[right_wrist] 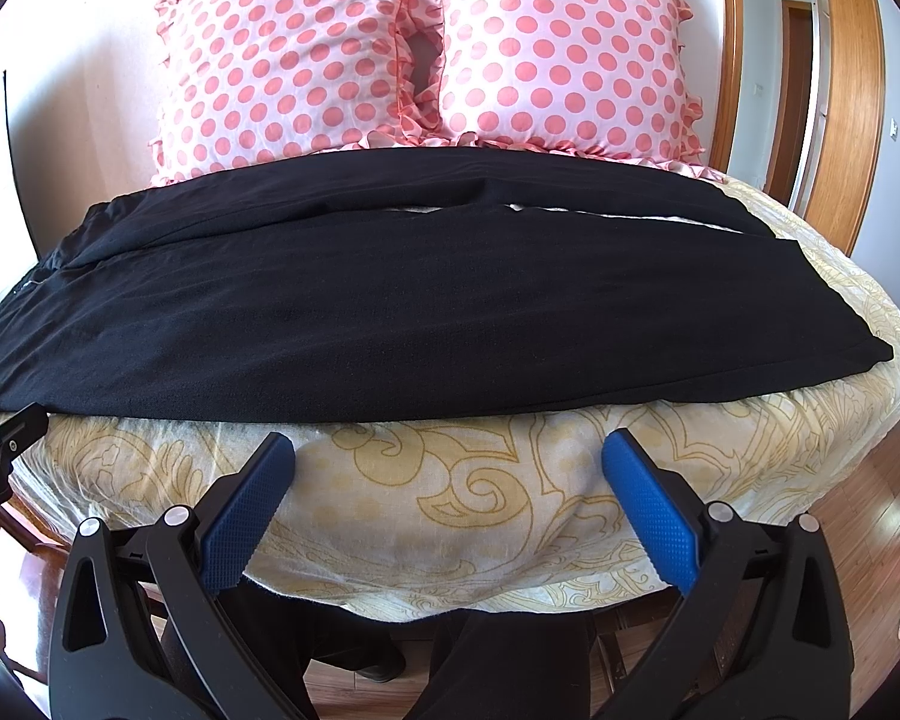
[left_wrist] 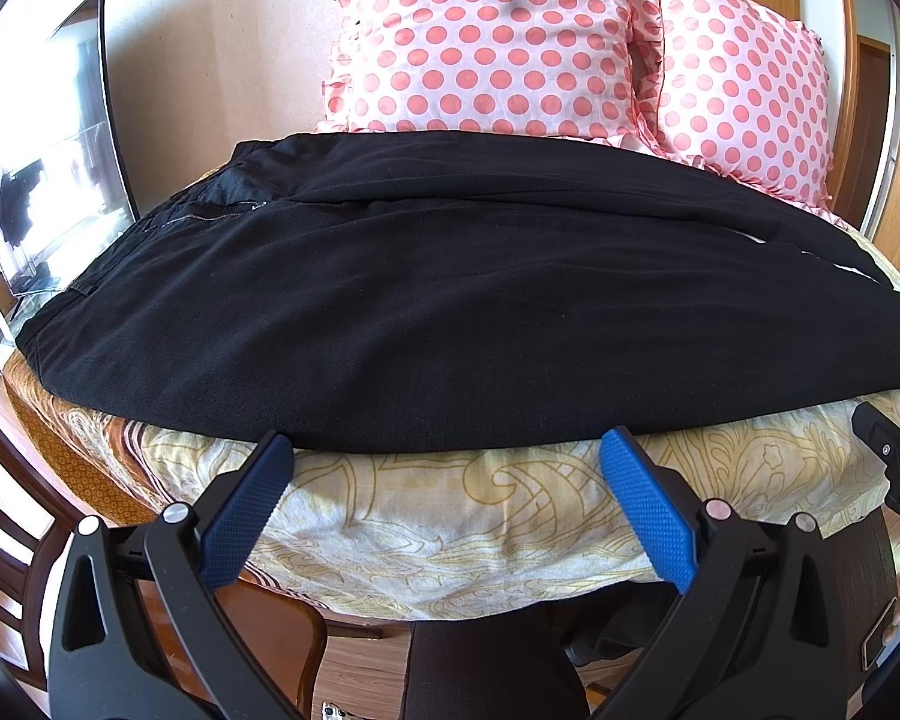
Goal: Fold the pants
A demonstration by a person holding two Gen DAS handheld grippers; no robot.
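1. Across the bed (left_wrist: 450, 516), on its cream, gold-patterned cover, black pants (left_wrist: 426, 300) lie spread flat, waistband and zipper toward the left, leg hems toward the right.
2. Behind the pants, two pink polka-dot pillows (right_wrist: 426, 54) lean side by side, touching each other.
3. Left tool (left_wrist: 447, 444) hovers just short of the pants' near edge, blue pads spread wide, gripping nothing.
4. Right tool (right_wrist: 450, 447) hangs over the cover near that same edge, likewise spread wide and holding nothing.

Bed (right_wrist: 450, 516) with black pants (right_wrist: 390, 312), pillows (right_wrist: 426, 60)
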